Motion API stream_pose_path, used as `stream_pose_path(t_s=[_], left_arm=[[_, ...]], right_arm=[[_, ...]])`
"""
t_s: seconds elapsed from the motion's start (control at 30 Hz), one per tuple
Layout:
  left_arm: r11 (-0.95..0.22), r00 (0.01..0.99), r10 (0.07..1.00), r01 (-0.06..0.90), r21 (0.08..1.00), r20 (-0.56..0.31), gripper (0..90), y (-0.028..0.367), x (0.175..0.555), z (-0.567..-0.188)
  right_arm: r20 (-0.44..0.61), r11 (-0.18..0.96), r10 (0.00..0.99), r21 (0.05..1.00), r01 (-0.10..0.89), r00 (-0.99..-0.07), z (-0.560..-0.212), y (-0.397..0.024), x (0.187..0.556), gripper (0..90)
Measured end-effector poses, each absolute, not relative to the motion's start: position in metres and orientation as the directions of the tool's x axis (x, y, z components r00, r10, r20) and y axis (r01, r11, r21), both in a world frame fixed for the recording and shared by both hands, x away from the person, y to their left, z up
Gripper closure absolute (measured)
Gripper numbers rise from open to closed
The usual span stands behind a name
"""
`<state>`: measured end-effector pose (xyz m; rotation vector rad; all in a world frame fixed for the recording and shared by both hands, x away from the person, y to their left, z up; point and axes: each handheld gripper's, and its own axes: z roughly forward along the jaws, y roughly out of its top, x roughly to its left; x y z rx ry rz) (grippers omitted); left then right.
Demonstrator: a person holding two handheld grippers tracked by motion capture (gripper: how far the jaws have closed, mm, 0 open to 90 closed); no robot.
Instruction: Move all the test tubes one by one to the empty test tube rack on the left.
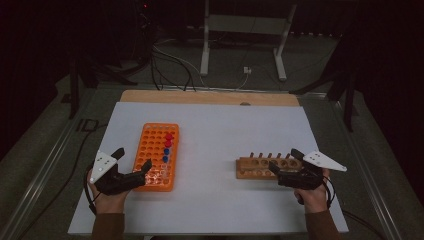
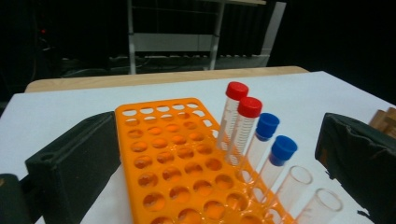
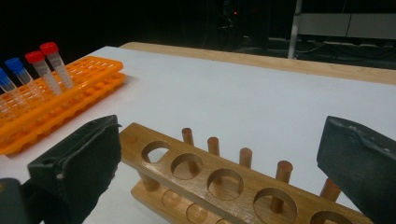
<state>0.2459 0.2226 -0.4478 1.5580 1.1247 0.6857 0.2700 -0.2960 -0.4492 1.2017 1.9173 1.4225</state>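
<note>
An orange tube rack [image 1: 149, 145] [image 2: 159, 140] lies on the white table, left of centre. Along its right side stand two red-capped tubes [image 1: 169, 139] [image 2: 243, 112], two blue-capped tubes [image 1: 166, 155] [image 2: 275, 144] and two uncapped clear tubes [image 2: 303, 186]. My left gripper [image 1: 132, 158] [image 2: 217, 163] is at the rack's near left corner, open, its jaws wide on either side of the rack's near end and holding nothing. A wooden rack [image 1: 245, 172] [image 3: 140, 140] with empty holes and pegs sits at the right. My right gripper [image 1: 285, 159] [image 3: 224, 158] stands open around its right end.
The white sheet [image 1: 225, 125] covers a wooden tabletop whose far edge [image 1: 210, 97] shows. Beyond it are a metal stand [image 1: 205, 45] and cables [image 1: 170, 60] on the floor. The orange rack [image 3: 60, 107] lies to the left in the right gripper view.
</note>
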Motion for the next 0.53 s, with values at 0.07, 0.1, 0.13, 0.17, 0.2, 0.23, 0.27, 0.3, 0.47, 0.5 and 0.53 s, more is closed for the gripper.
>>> stream_pose_path(t_s=[0.07, 0.1, 0.13, 0.17, 0.2, 0.23, 0.27, 0.3, 0.47, 0.5, 0.53], left_arm=[[-0.009, 0.386, 0.915, 0.31, 0.951, -0.117, 0.4, 0.2225, 0.2463, -0.4489], [-0.011, 0.383, 0.917, 0.308, 0.951, -0.114, 0.4, 0.2224, 0.2464, -0.4493], [-0.016, 0.379, 0.919, 0.309, 0.951, -0.108, 0.4, 0.2222, 0.2463, -0.4496], [-0.021, 0.378, 0.92, 0.311, 0.95, -0.104, 0.4, 0.2218, 0.2463, -0.45], [-0.024, 0.377, 0.921, 0.313, 0.95, -0.101, 0.5, 0.2213, 0.2463, -0.4508], [-0.03, 0.379, 0.92, 0.317, 0.948, -0.097, 0.4, 0.2212, 0.2465, -0.4514], [-0.032, 0.376, 0.922, 0.318, 0.947, -0.095, 0.4, 0.2209, 0.2468, -0.452], [-0.034, 0.375, 0.922, 0.321, 0.946, -0.094, 0.4, 0.221, 0.2471, -0.4524], [-0.039, 0.37, 0.924, 0.336, 0.941, -0.094, 0.4, 0.2214, 0.2488, -0.4543], [-0.038, 0.367, 0.926, 0.337, 0.941, -0.094, 0.4, 0.2215, 0.2489, -0.4544], [-0.037, 0.361, 0.928, 0.339, 0.94, -0.093, 0.5, 0.2216, 0.2488, -0.4544]], right_arm=[[0.128, 0.08, 0.853, 0.926, 0.369, -0.506, -0.4496, -0.2965, 0.2703, 0.0], [0.128, 0.081, 0.853, 0.925, 0.371, -0.505, -0.4499, -0.2967, 0.2704, 0.0], [0.127, 0.082, 0.853, 0.925, 0.371, -0.506, -0.4503, -0.2967, 0.2705, 0.0], [0.127, 0.082, 0.853, 0.925, 0.371, -0.506, -0.4505, -0.2967, 0.2705, 0.0], [0.126, 0.082, 0.854, 0.925, 0.37, -0.505, -0.4505, -0.2968, 0.2705, 0.0], [0.124, 0.084, 0.855, 0.926, 0.369, -0.504, -0.4506, -0.2969, 0.2706, 0.0], [0.122, 0.085, 0.855, 0.926, 0.368, -0.504, -0.4508, -0.2971, 0.2709, 0.0], [0.119, 0.087, 0.856, 0.926, 0.368, -0.504, -0.4511, -0.2975, 0.2711, 0.0], [0.113, 0.095, 0.861, 0.922, 0.375, -0.496, -0.4535, -0.2979, 0.2723, 0.0], [0.112, 0.097, 0.863, 0.921, 0.378, -0.493, -0.4545, -0.2978, 0.273, 0.0], [0.113, 0.096, 0.864, 0.92, 0.381, -0.491, -0.4555, -0.2977, 0.2738, 0.0]])
